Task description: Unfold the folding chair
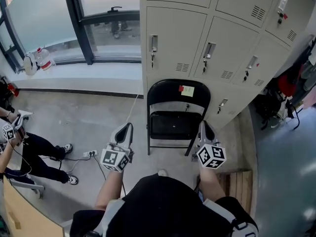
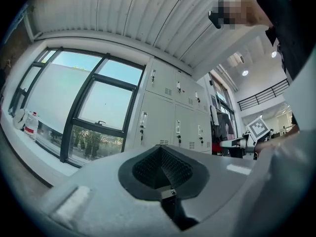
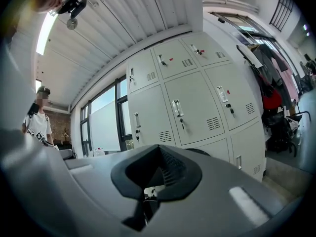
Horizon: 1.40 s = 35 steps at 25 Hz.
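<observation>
The black folding chair point(image 1: 174, 124) stands opened out in front of the grey lockers, seat level and backrest upright. A yellow note and a red tag are stuck on the backrest. My left gripper point(image 1: 127, 128) hovers just left of the chair's front left leg, apart from it. My right gripper point(image 1: 204, 126) hangs by the chair's right side, close to the frame; contact cannot be told. Both point toward the lockers. In the left gripper view the left gripper's point(image 2: 163, 171) jaws are shut with nothing between them. The right gripper's point(image 3: 157, 171) jaws are likewise shut and empty in the right gripper view.
Grey lockers point(image 1: 207, 28) rise right behind the chair. A large window point(image 1: 74, 19) with a low sill is at the left. A seated person point(image 1: 29, 152) is at the far left, and a power strip point(image 1: 90, 154) with cables lies on the floor. Bags point(image 1: 281, 102) sit at the right, and wooden slats point(image 1: 239, 181) lie near my right arm.
</observation>
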Motion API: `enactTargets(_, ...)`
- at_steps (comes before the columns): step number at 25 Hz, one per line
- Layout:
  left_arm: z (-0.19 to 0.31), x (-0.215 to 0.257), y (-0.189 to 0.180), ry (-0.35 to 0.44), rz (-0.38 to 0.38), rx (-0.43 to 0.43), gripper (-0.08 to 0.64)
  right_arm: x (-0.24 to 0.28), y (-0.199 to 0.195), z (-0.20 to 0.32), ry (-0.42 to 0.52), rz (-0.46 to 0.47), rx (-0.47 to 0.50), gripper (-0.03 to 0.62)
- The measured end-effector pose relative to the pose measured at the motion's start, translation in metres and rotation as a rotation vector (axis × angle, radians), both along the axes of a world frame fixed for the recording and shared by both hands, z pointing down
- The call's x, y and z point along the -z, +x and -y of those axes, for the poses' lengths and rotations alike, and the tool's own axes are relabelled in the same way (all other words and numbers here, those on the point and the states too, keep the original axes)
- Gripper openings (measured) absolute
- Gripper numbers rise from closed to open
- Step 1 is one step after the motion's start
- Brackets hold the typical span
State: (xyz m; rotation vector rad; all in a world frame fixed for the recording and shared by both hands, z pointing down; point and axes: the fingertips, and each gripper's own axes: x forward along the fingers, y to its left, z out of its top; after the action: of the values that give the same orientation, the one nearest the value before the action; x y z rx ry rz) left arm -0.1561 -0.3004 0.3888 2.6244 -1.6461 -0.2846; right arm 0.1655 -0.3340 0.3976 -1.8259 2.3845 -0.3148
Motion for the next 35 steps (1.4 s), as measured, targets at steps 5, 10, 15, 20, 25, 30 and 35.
enactTargets(5,0.041,-0.005,0.029,-0.009,-0.004,-0.006,0.002,-0.007,0.022,0.034,-0.031,0.002,0.012,0.006)
enactTargets(10,0.068,-0.02,0.044,-0.05,-0.011,-0.019,0.002,-0.027,0.028,0.058,-0.079,0.001,0.03,0.006)
enactTargets(15,0.092,-0.04,0.043,-0.095,0.036,-0.034,0.002,-0.059,0.017,0.076,-0.164,0.008,0.05,0.006)
enactTargets(20,0.131,-0.054,0.044,-0.132,0.053,-0.074,0.002,-0.072,0.003,0.1,-0.207,0.006,0.041,0.006)
enactTargets(25,0.174,-0.067,0.044,-0.16,0.092,-0.152,0.002,-0.08,-0.014,0.122,-0.25,0.024,0.027,0.006)
enactTargets(30,0.217,-0.08,0.045,-0.206,0.134,-0.225,0.002,-0.097,-0.028,0.137,-0.31,0.042,-0.003,0.006)
enactTargets(35,0.251,-0.101,0.045,-0.254,0.176,-0.278,0.002,-0.108,-0.038,0.155,-0.338,0.057,-0.033,0.006)
